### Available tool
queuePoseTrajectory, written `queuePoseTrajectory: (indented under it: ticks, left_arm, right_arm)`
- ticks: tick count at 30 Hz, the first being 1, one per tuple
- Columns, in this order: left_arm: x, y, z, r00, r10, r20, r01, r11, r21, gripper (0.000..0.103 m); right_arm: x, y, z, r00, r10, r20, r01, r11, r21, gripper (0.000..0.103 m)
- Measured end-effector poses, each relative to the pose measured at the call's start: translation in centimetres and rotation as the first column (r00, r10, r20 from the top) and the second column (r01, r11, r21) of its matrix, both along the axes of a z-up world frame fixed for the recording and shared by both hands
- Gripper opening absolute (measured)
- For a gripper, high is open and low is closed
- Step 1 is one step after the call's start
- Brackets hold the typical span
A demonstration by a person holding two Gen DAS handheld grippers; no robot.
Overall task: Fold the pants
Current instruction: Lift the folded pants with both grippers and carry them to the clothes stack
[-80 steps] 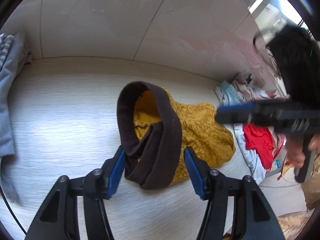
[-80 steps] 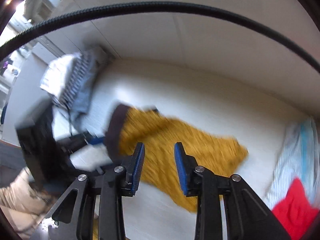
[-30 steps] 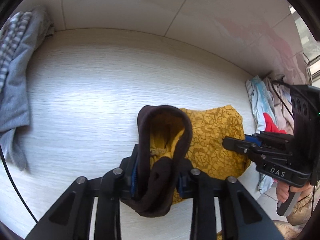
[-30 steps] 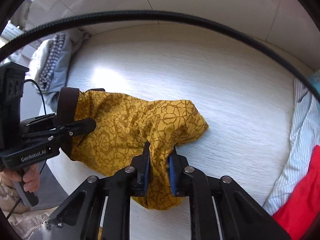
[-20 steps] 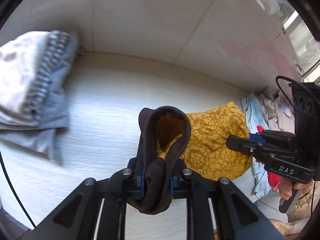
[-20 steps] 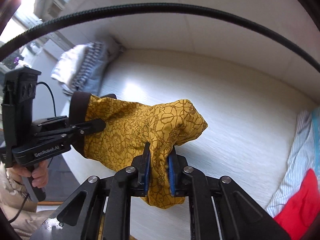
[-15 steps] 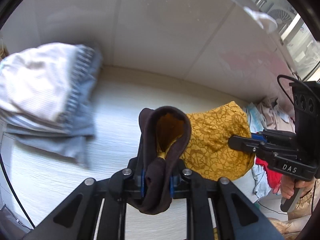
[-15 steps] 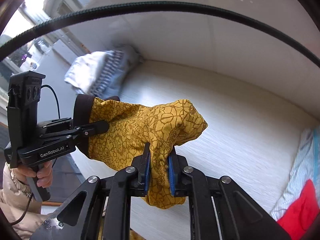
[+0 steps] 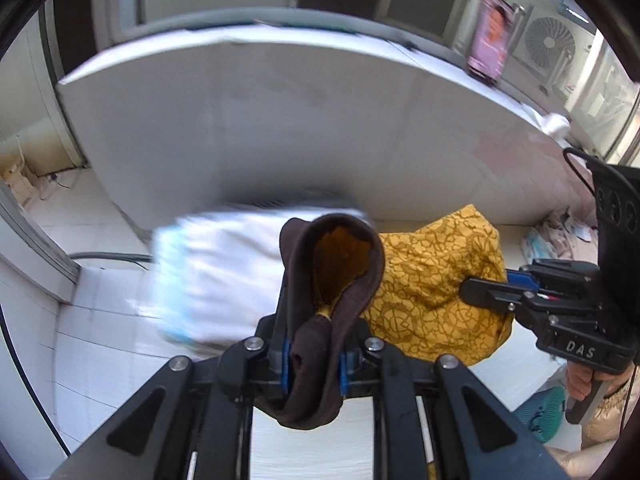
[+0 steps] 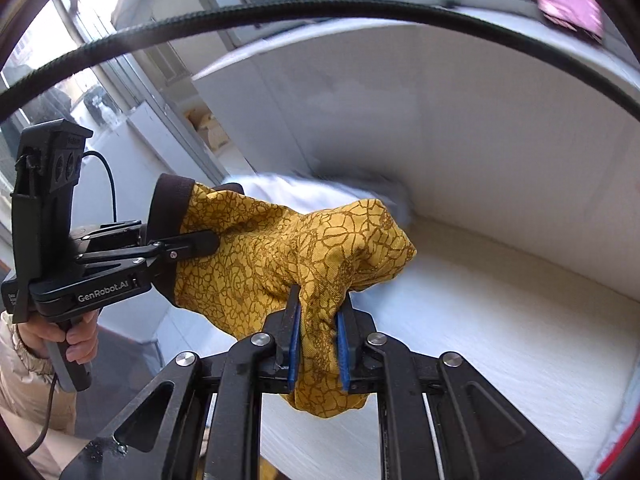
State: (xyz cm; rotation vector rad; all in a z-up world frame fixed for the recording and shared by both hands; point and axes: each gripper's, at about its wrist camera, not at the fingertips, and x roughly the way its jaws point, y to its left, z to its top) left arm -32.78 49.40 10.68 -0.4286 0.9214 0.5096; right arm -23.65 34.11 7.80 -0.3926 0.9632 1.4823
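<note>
The mustard-yellow patterned pants (image 10: 280, 256) hang above the white table (image 10: 500, 320), between left tongs (image 9: 312, 354) and right tongs (image 10: 318, 340).

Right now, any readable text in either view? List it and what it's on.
"DAS": on the body of the right gripper, seen from the left wrist.
"GenRobot.AI": on the body of the left gripper, seen from the right wrist.
Small print at that body's left end: too small to read.
Pink poster: blurred, unreadable.

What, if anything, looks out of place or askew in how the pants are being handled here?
Nothing looks damaged or spilled. The yellow pants hang bunched in the air, the left gripper shut on the brown waistband and the right gripper shut on the yellow fabric. The white clothing pile behind is too blurred to judge.
</note>
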Motion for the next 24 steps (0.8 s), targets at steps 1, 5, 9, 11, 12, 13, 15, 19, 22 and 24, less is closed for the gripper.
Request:
queuePoseTrajectory:
  ticks: [1, 5, 9, 11, 12, 13, 15, 19, 22, 24]
  left_arm:
    - [-0.5, 1.3, 0.4, 1.000, 0.003, -0.002, -0.003, 1.000, 0.008, 0.017]
    - [-0.9, 5.9, 0.0, 0.999, 0.009, -0.032, -0.008, 1.000, 0.028, 0.017]
    - [0.6, 9.5, -3.2, 0.998, -0.013, -0.068, 0.011, 0.999, -0.037, 0.018]
    - [1.7, 10.6, -5.3, 0.997, -0.027, -0.079, 0.020, 0.996, -0.082, 0.022]
    - [2.1, 11.0, -6.2, 0.996, -0.034, -0.080, 0.026, 0.995, -0.099, 0.027]
    - [2.6, 11.2, -6.9, 0.996, -0.035, -0.076, 0.027, 0.994, -0.105, 0.031]
    - [2.9, 11.6, -7.7, 0.997, -0.046, -0.059, 0.039, 0.992, -0.119, 0.041]
    - [2.6, 12.5, -6.8, 0.996, -0.061, -0.058, 0.054, 0.992, -0.118, 0.049]
    - [1.5, 12.3, -4.6, 0.997, -0.042, -0.059, 0.040, 0.999, -0.036, 0.067]
    - [0.6, 12.5, -3.0, 0.998, -0.038, -0.047, 0.037, 0.999, -0.017, 0.068]
  right_arm:
    - [-0.9, 1.2, 0.3, 1.000, -0.003, 0.000, 0.003, 1.000, 0.012, 0.015]
    - [-2.9, 5.0, 0.5, 1.000, -0.010, -0.018, 0.011, 1.000, 0.025, 0.016]
    - [-2.8, 7.6, -1.6, 0.998, -0.060, -0.002, 0.060, 0.998, -0.032, 0.016]
    - [-2.4, 8.8, -3.1, 0.995, -0.096, 0.019, 0.098, 0.993, -0.072, 0.016]
    - [-1.9, 9.2, -4.2, 0.992, -0.123, 0.027, 0.125, 0.986, -0.107, 0.016]
    - [-1.5, 9.6, -5.2, 0.988, -0.148, 0.033, 0.152, 0.978, -0.140, 0.018]
    - [-0.3, 9.9, -7.0, 0.982, -0.191, 0.004, 0.188, 0.963, -0.193, 0.025]
    - [0.9, 9.6, -7.3, 0.970, -0.241, -0.034, 0.229, 0.951, -0.207, 0.040]
    - [1.0, 9.4, -5.7, 0.973, -0.228, 0.044, 0.233, 0.955, -0.182, 0.041]
    - [0.6, 8.8, -4.3, 0.969, -0.223, 0.105, 0.237, 0.959, -0.156, 0.041]
